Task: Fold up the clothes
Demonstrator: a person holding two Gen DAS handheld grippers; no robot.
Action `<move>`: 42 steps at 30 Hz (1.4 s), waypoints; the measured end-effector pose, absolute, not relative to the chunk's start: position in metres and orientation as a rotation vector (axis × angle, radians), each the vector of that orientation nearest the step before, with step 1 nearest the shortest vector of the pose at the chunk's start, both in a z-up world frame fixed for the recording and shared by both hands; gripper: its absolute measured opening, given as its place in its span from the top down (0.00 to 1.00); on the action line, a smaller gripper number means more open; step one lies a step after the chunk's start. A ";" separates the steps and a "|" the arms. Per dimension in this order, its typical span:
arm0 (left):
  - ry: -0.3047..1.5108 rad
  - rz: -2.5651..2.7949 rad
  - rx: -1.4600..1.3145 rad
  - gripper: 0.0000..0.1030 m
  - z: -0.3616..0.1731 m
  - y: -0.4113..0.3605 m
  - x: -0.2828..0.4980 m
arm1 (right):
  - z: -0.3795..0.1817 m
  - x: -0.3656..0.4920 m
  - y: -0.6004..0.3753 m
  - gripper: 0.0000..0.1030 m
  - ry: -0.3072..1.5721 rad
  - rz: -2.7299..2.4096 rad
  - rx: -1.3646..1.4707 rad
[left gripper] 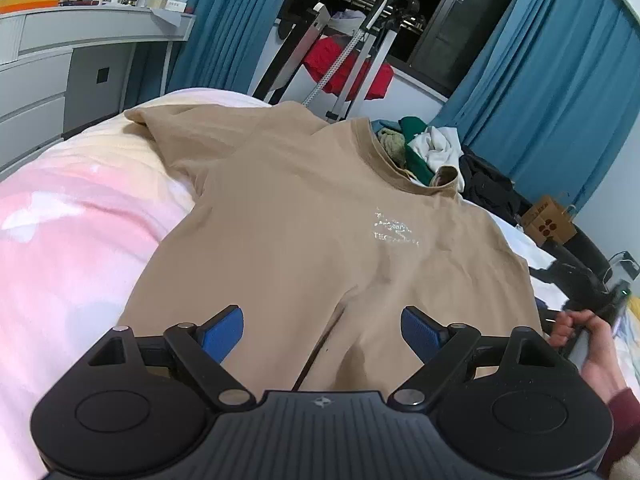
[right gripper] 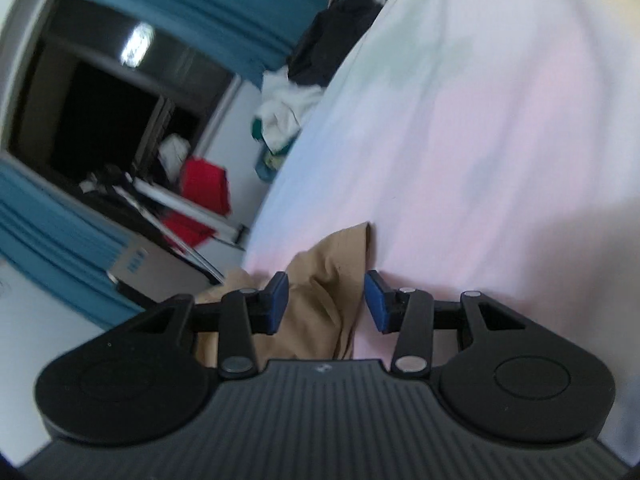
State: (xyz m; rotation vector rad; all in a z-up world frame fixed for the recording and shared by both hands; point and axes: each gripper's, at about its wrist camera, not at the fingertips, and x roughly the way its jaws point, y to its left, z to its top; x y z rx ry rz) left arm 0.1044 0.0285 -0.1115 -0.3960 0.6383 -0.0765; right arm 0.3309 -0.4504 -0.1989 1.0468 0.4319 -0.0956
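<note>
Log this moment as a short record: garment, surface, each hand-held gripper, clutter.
garment: tan T-shirt, spread front up, white chest print
surface: bed with pink and white cover
left hand-held gripper: open wide above the shirt's lower part, nothing between its pads
right hand-held gripper: part open, a bunched fold of the shirt between its pads; contact unclear, view blurred
clutter: heap of clothes beyond the collar

One tan T-shirt (left gripper: 304,216), one bed (left gripper: 72,240), two grippers.
</note>
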 end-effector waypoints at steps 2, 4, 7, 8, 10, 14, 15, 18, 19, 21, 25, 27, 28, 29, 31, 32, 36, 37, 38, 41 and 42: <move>0.645 -0.073 -0.406 0.15 -0.114 0.030 0.105 | -0.205 0.340 -0.449 0.63 0.454 -0.129 1.032; 0.645 -0.069 -0.408 0.15 -0.115 0.030 0.106 | -0.207 0.343 -0.450 0.71 0.441 -0.121 1.011; 0.645 -0.062 -0.399 0.15 -0.116 0.028 0.107 | -0.204 0.347 -0.450 0.94 0.447 -0.095 0.957; 0.643 -0.060 -0.395 0.15 -0.116 0.027 0.108 | -0.199 0.346 -0.451 0.95 0.431 -0.102 0.941; 0.638 -0.057 -0.384 0.16 -0.117 0.025 0.108 | -0.183 0.338 -0.456 0.95 0.346 -0.118 0.907; 0.634 -0.054 -0.366 0.16 -0.118 0.021 0.108 | -0.147 0.321 -0.463 0.95 0.163 -0.161 0.764; 0.634 -0.054 -0.363 0.16 -0.118 0.021 0.108 | -0.138 0.317 -0.465 0.95 0.116 -0.172 0.724; 0.634 -0.055 -0.359 0.16 -0.118 0.021 0.108 | -0.128 0.309 -0.469 0.93 0.039 -0.240 0.677; 0.633 -0.055 -0.360 0.16 -0.117 0.022 0.107 | -0.129 0.307 -0.475 0.92 0.041 -0.243 0.718; 0.633 -0.056 -0.369 0.16 -0.117 0.024 0.106 | -0.137 0.304 -0.490 0.92 0.067 -0.211 0.832; 0.643 -0.051 -0.422 0.16 -0.116 0.031 0.104 | -0.157 0.314 -0.513 0.92 0.263 -0.196 0.987; 0.647 -0.046 -0.446 0.16 -0.116 0.034 0.104 | -0.169 0.318 -0.520 0.91 0.344 -0.192 1.079; 0.647 -0.044 -0.453 0.16 -0.116 0.036 0.103 | -0.174 0.319 -0.522 0.90 0.378 -0.182 1.123; 0.647 -0.041 -0.461 0.16 -0.116 0.037 0.103 | -0.179 0.321 -0.522 0.80 0.429 -0.179 1.160; 0.650 -0.036 -0.469 0.16 -0.116 0.037 0.105 | -0.192 0.326 -0.519 0.70 0.536 -0.188 1.224; 0.653 -0.035 -0.475 0.16 -0.116 0.037 0.105 | -0.197 0.326 -0.516 0.71 0.557 -0.188 1.239; 0.664 -0.036 -0.496 0.16 -0.118 0.037 0.107 | -0.196 0.317 -0.507 0.72 0.557 -0.257 1.229; 0.667 -0.037 -0.504 0.16 -0.119 0.038 0.108 | -0.194 0.316 -0.505 0.72 0.558 -0.274 1.217; 0.670 -0.037 -0.515 0.16 -0.119 0.039 0.108 | -0.192 0.312 -0.503 0.73 0.552 -0.298 1.212; 0.675 -0.036 -0.538 0.16 -0.121 0.039 0.109 | -0.195 0.298 -0.502 0.74 0.525 -0.360 1.249; 0.674 -0.036 -0.539 0.16 -0.121 0.039 0.109 | -0.196 0.295 -0.502 0.76 0.532 -0.365 1.253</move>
